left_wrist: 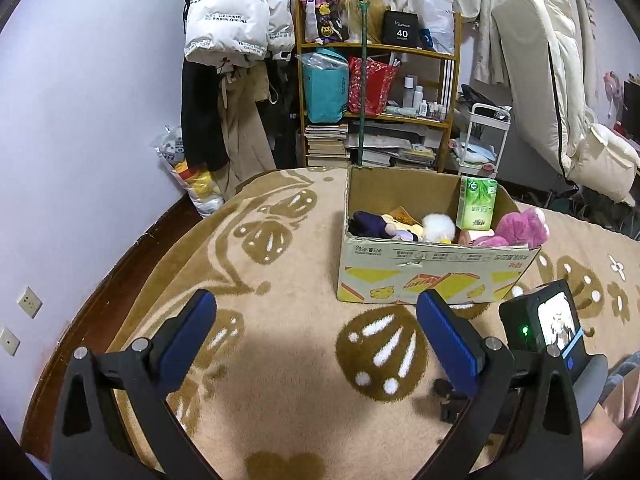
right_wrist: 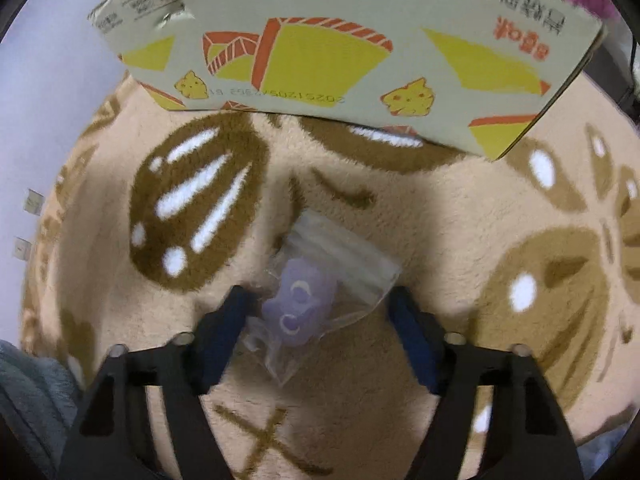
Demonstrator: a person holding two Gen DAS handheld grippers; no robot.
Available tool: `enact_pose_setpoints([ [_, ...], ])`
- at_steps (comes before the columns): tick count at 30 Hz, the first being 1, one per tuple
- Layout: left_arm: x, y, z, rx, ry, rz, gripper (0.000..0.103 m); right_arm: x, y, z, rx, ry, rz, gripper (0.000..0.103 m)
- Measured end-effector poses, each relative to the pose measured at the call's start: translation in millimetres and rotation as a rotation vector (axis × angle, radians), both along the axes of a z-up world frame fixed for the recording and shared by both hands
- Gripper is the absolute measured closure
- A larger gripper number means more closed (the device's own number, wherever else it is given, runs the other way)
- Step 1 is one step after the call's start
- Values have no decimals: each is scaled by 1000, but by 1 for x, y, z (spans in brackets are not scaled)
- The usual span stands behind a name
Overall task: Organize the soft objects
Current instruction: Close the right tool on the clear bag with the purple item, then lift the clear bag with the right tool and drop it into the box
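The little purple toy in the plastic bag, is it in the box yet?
Not yet. The purple toy lies on the blanket before the cardboard box, between the right tool's open fingers.

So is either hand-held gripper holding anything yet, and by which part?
Nothing is held. The left hand-held gripper is open over bare blanket. The right hand-held gripper is open, straddling the bagged purple toy without closing on it.

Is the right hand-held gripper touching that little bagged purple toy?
Cannot tell. The right wrist view shows the open right hand-held gripper straddling the bagged toy; the edges look close, blurred.
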State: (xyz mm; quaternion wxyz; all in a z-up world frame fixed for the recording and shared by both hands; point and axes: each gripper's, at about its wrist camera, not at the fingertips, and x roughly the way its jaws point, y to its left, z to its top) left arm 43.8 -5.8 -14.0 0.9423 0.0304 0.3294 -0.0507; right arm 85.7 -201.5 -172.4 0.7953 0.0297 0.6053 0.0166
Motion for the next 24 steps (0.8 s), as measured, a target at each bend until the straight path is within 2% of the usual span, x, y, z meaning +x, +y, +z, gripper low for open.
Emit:
enact_pose_setpoints([
  [1, 0, -1, -1, 2, 0, 0, 4, -1, -1, 2, -24, -10, -10, 55],
  [3, 0, 0, 0, 3, -3, 1, 4, -3, -8, 7, -39, -36, -35, 84],
  [5, 0, -1, 0, 10, -10, -1, 4, -4, -17, 12, -6, -64, -50, 90],
  [11, -2, -4, -2, 35, -28, -9, 4, -7, -16, 29, 66, -139, -4, 92],
  [16, -6, -6, -1, 43, -44, -1, 4, -15, -9, 60, 92, -259, 60, 92],
  [24, -9, -4, 1, 44, -63, 7, 4, -29, -7, 109, 152, -436, 82, 92],
])
